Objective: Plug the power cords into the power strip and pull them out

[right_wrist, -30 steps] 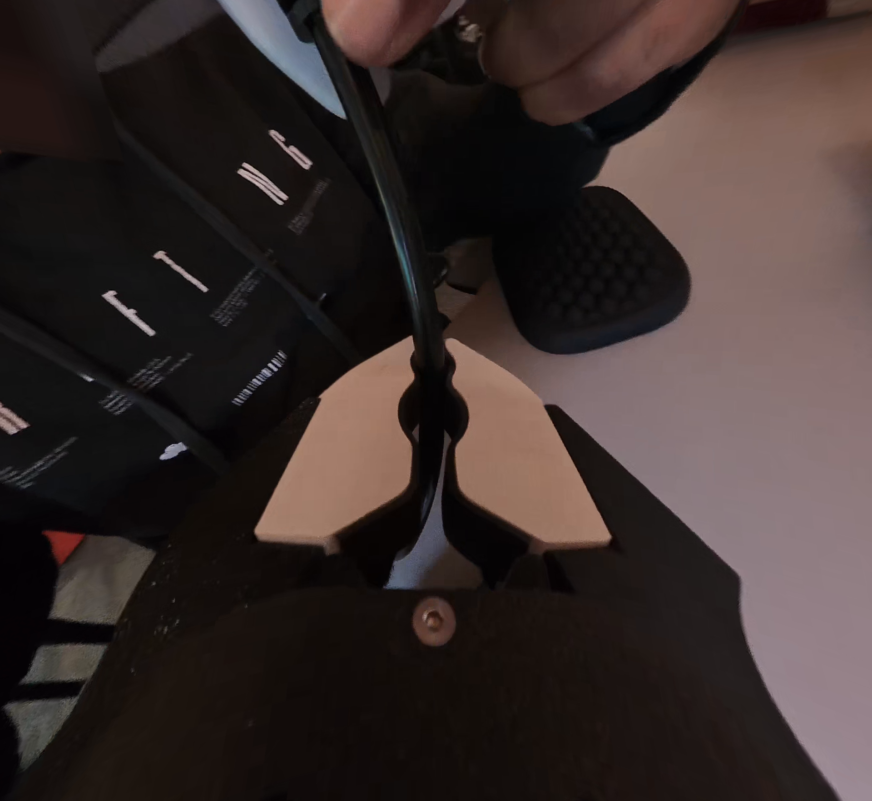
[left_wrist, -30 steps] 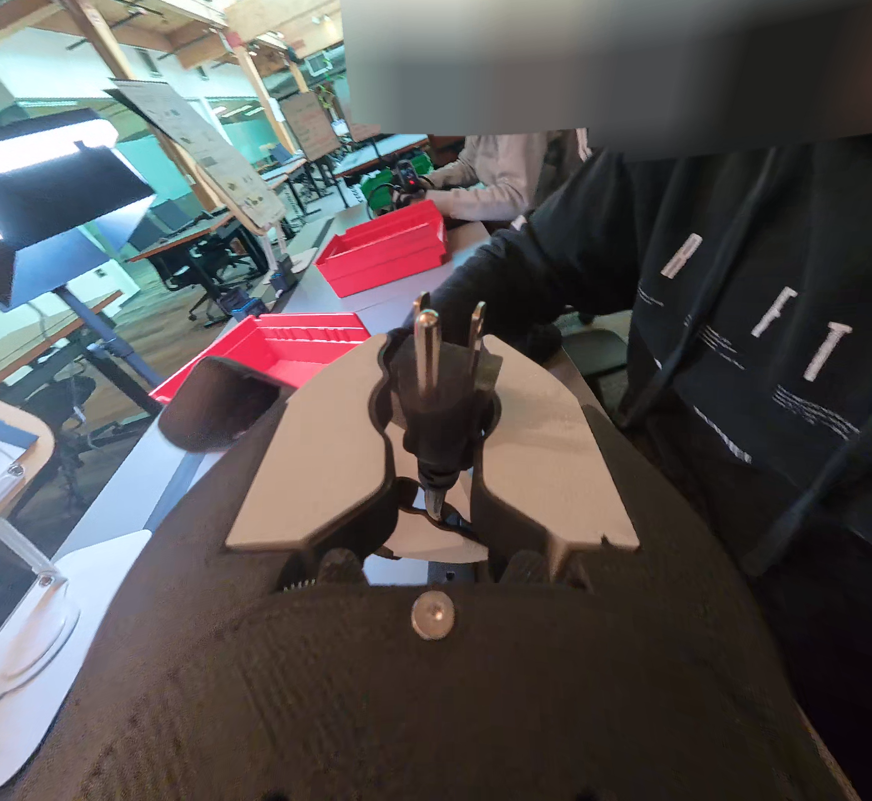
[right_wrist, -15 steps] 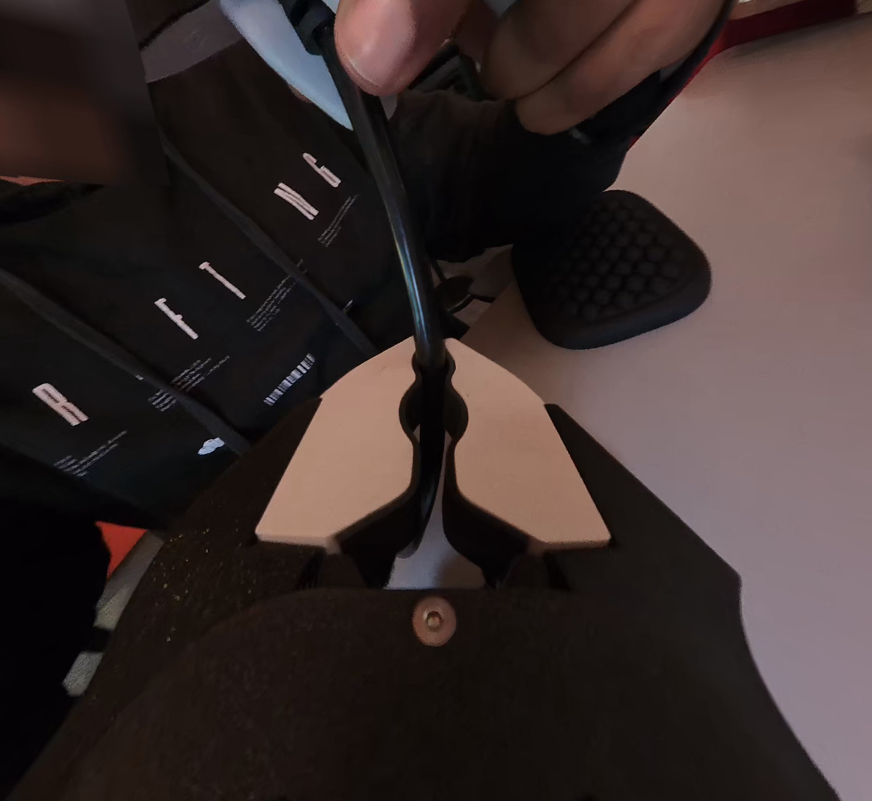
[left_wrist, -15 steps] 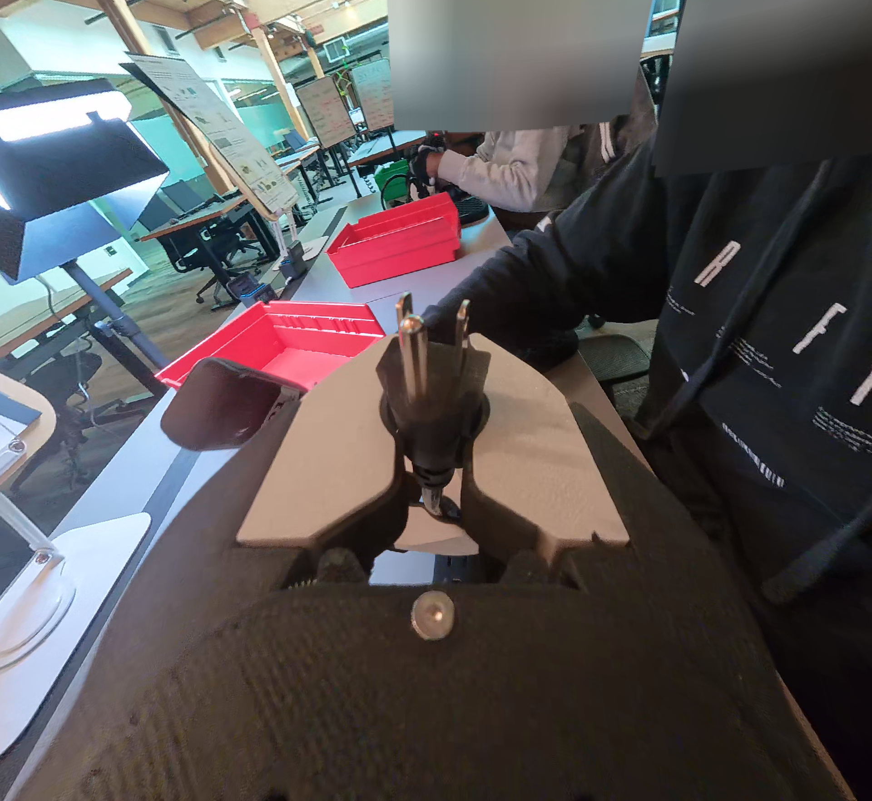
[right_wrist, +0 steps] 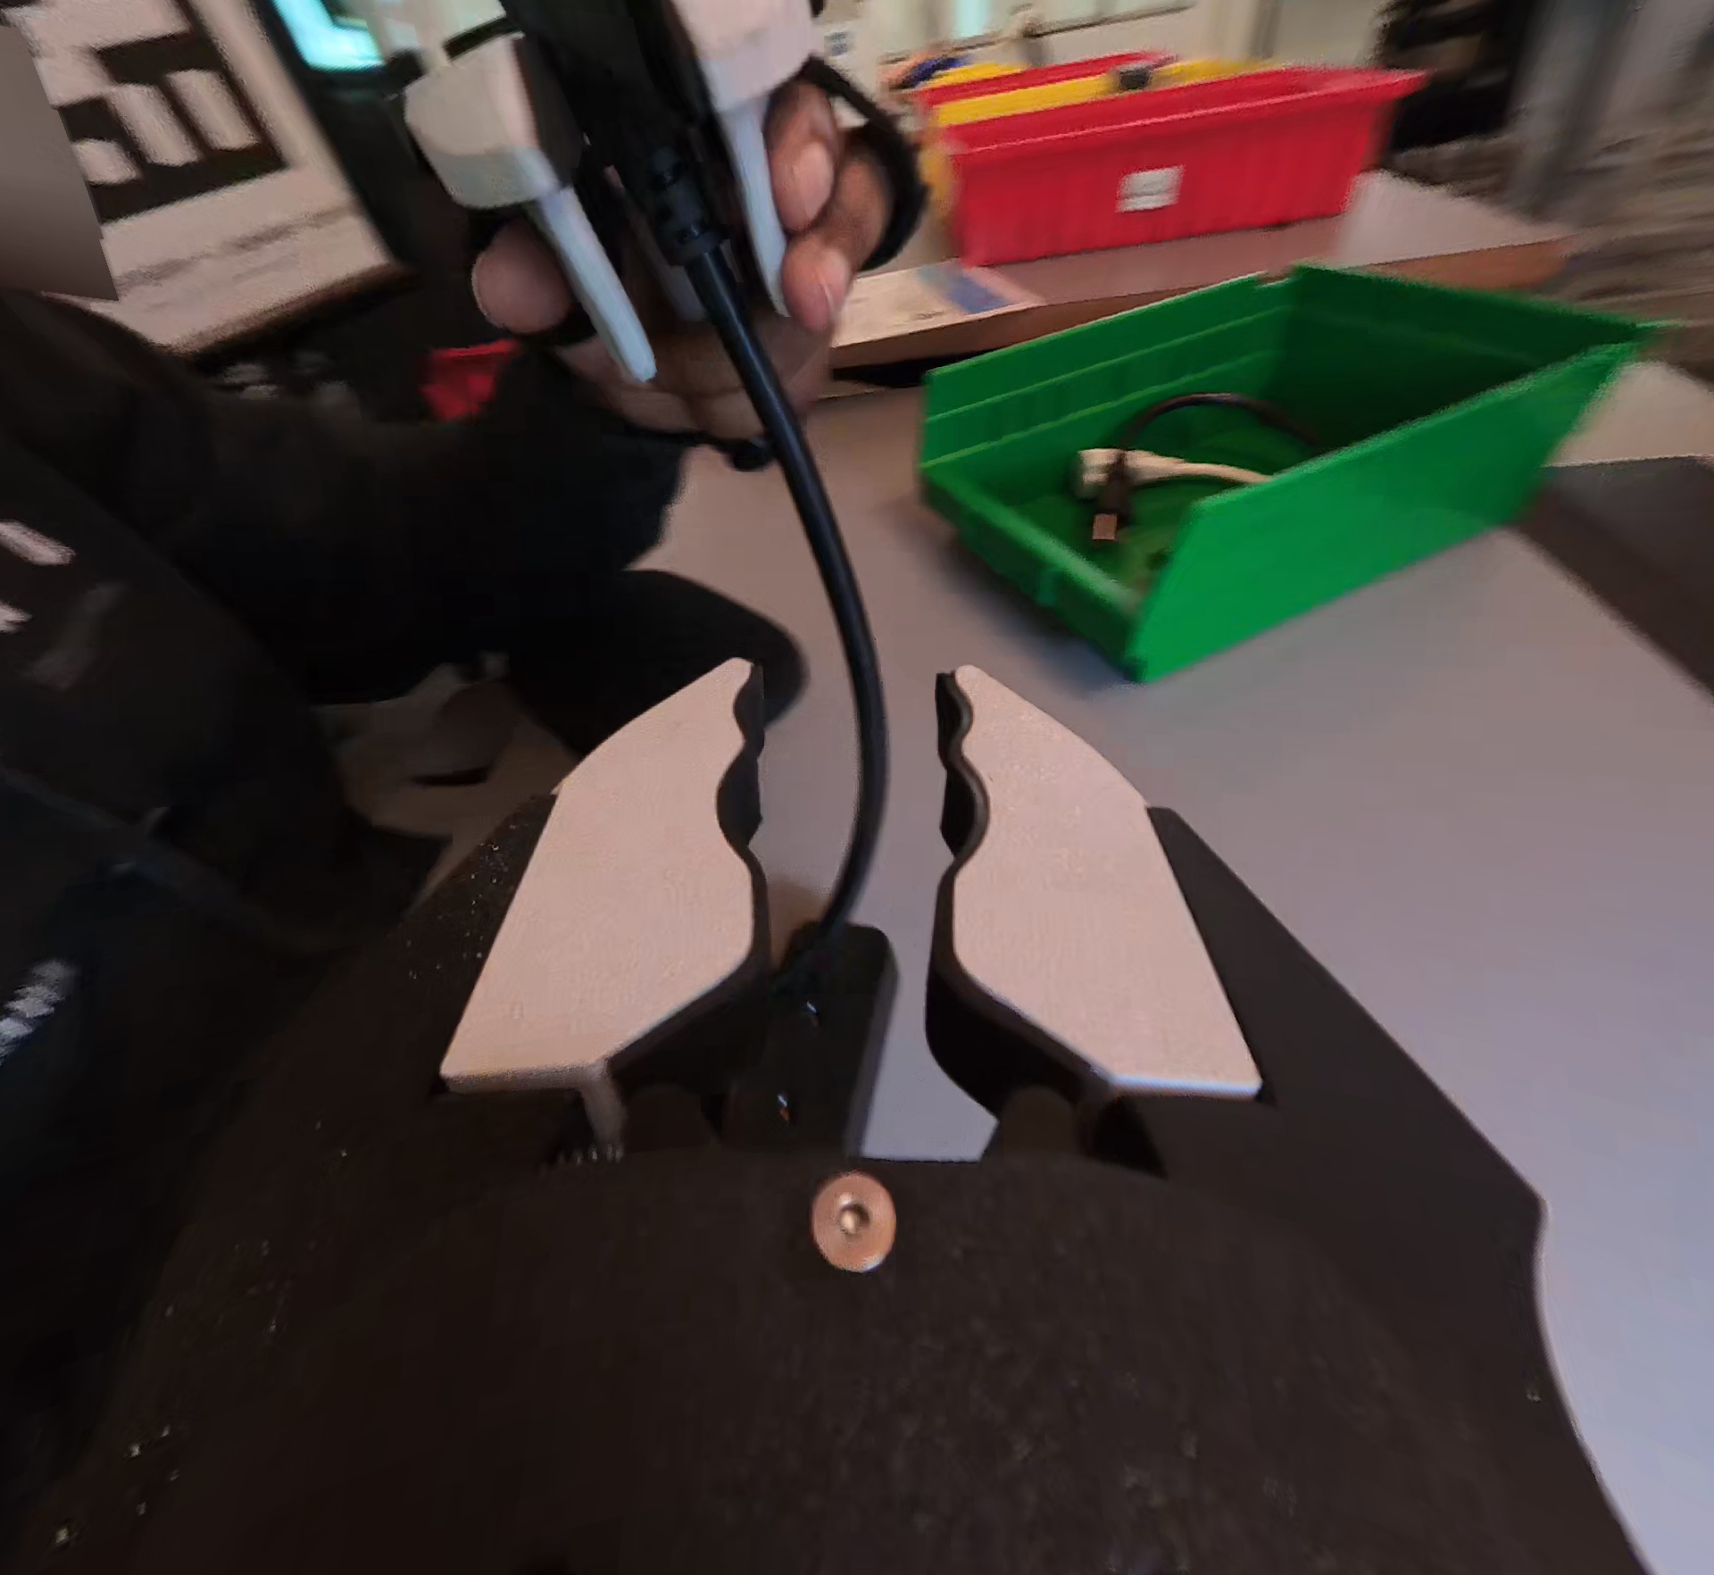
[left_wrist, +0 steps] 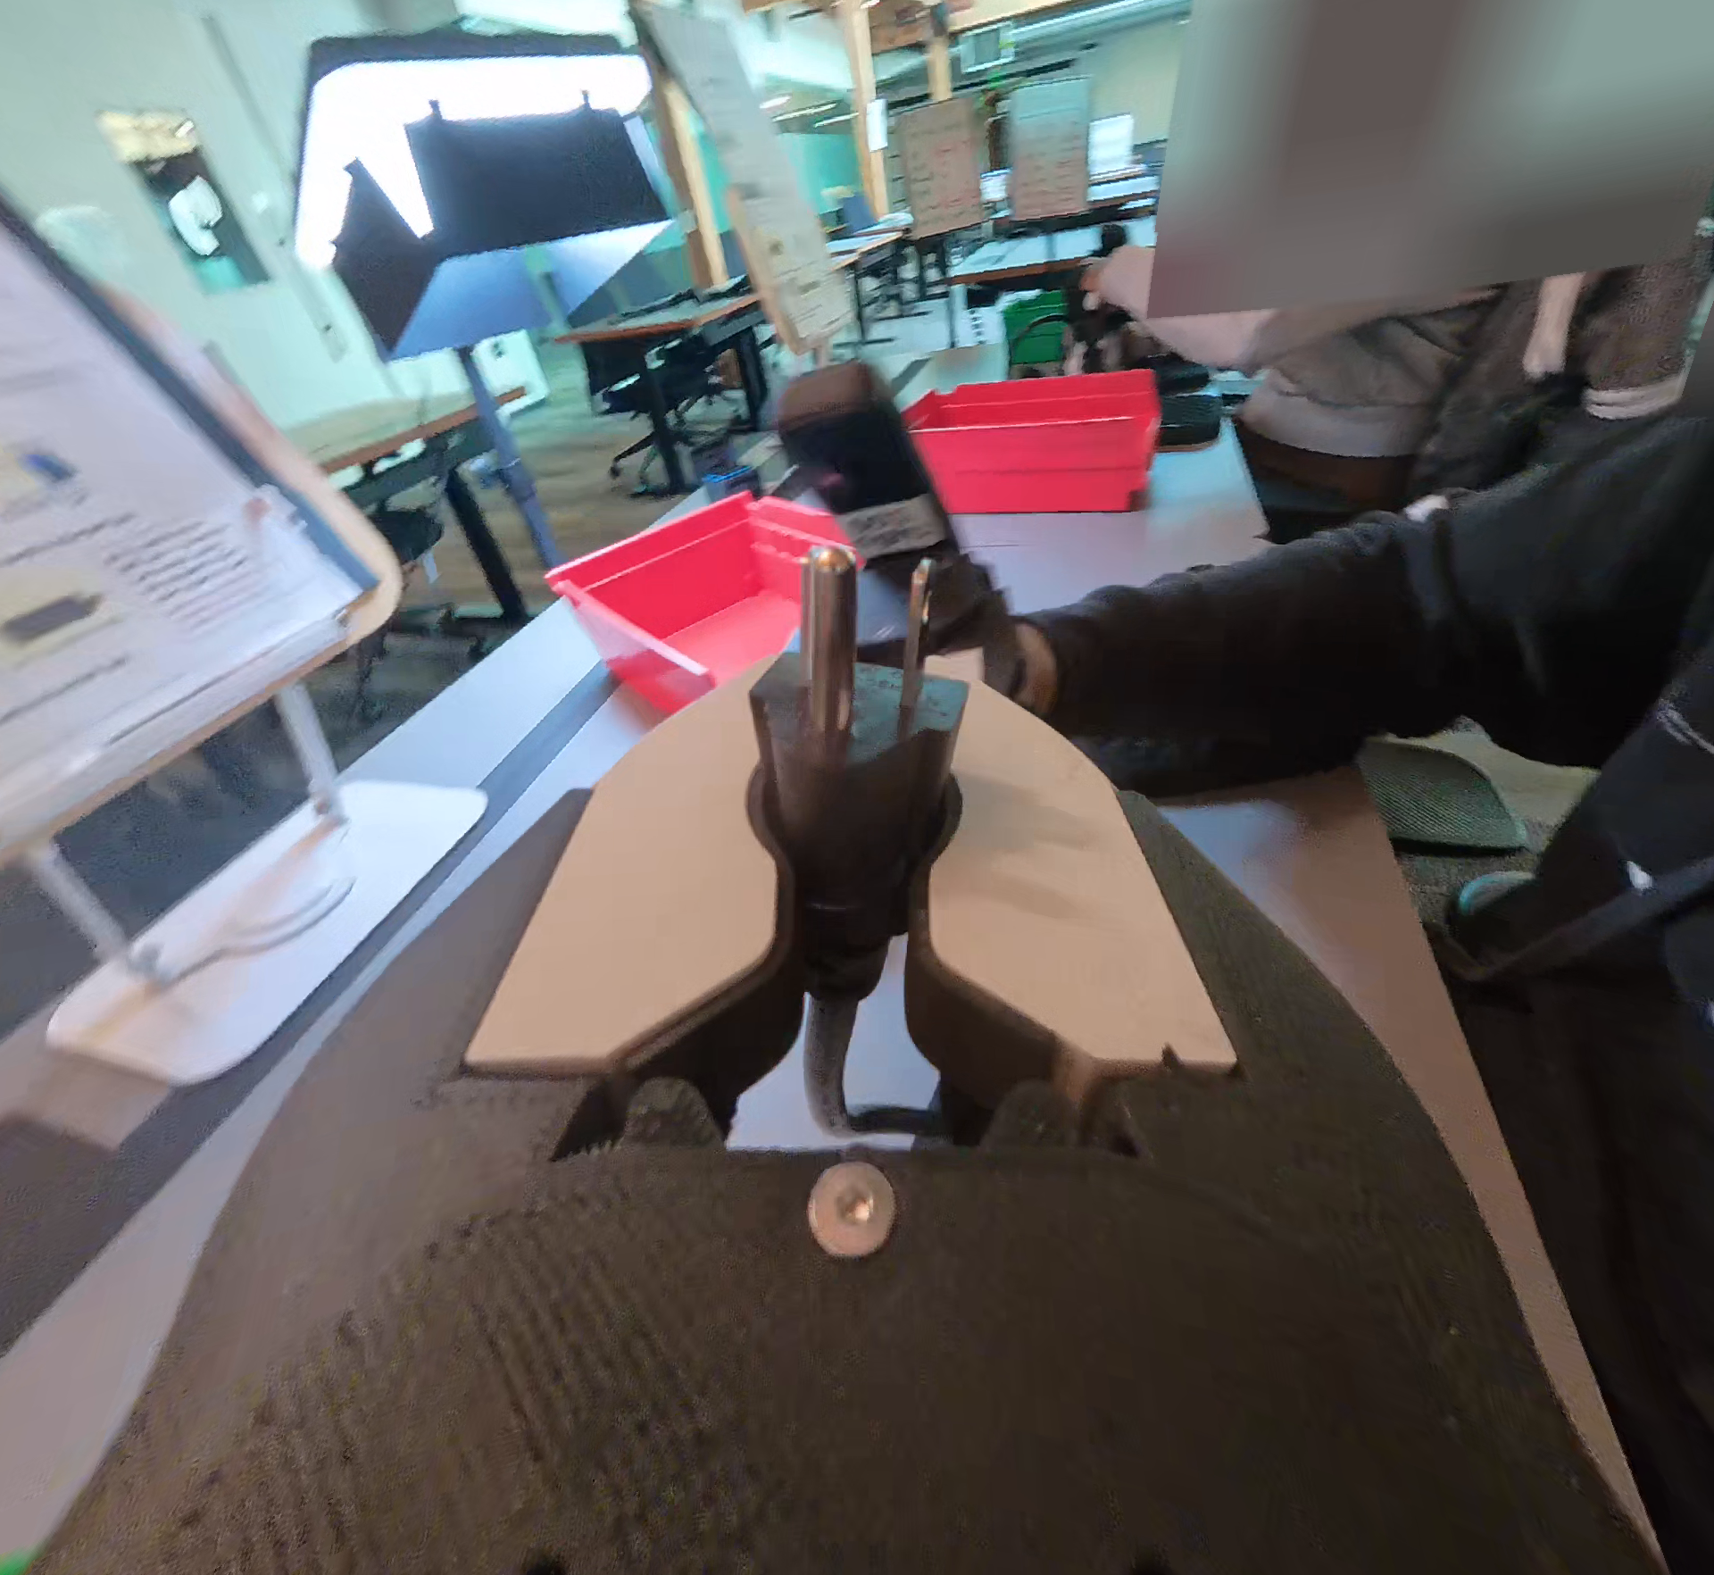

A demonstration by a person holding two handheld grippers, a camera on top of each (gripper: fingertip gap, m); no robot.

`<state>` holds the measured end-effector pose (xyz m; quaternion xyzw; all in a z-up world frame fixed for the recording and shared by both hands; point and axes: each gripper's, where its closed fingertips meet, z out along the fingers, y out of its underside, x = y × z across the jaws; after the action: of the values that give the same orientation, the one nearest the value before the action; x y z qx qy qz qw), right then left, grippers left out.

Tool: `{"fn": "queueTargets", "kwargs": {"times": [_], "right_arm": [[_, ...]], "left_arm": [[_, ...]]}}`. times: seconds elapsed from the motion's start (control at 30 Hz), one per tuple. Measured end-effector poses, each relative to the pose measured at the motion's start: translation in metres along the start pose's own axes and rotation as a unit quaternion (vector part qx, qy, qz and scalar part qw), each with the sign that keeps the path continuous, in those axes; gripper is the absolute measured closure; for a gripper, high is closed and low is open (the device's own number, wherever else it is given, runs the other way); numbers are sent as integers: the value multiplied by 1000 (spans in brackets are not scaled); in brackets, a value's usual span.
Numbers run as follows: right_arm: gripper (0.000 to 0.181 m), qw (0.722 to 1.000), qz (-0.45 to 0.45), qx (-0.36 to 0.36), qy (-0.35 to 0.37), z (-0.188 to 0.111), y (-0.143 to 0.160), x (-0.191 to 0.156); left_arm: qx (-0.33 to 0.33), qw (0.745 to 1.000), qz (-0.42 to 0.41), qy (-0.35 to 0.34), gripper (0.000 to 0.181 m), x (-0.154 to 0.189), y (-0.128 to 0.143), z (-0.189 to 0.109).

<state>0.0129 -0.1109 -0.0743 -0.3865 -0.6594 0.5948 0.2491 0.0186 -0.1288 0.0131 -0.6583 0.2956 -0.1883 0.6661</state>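
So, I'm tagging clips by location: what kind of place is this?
Likely an open workshop or lab office: rows of desks under exposed timber beams, a studio light, and plastic parts bins on the table.

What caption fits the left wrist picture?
Left gripper clamps a black plug, prongs pointing up, red bin behind.

The plug (left_wrist: 858, 774) sits between the fingers of the left gripper (left_wrist: 858, 798), prongs pointing far, with a bin (left_wrist: 686, 603) on the desk (left_wrist: 1298, 872) just beyond and another bin (left_wrist: 1039, 450) farther off to the right. From the right gripper (right_wrist: 849, 798), the cord (right_wrist: 835, 603) runs through the gap between its fingers up to the far left, and a third bin (right_wrist: 1298, 529) holding cables (right_wrist: 1159, 464) lies on the desk to the far right.
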Motion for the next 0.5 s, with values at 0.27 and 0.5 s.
{"fn": "queueTargets", "kwargs": {"times": [0.27,0.5], "right_arm": [[145,985,16,51,167,-84,10,31],[152,970,18,116,211,-114,4,42]], "left_arm": [[-102,977,-101,-158,160,-93,35,-27],[-201,946,-116,-228,159,-148,90,-4]]}}
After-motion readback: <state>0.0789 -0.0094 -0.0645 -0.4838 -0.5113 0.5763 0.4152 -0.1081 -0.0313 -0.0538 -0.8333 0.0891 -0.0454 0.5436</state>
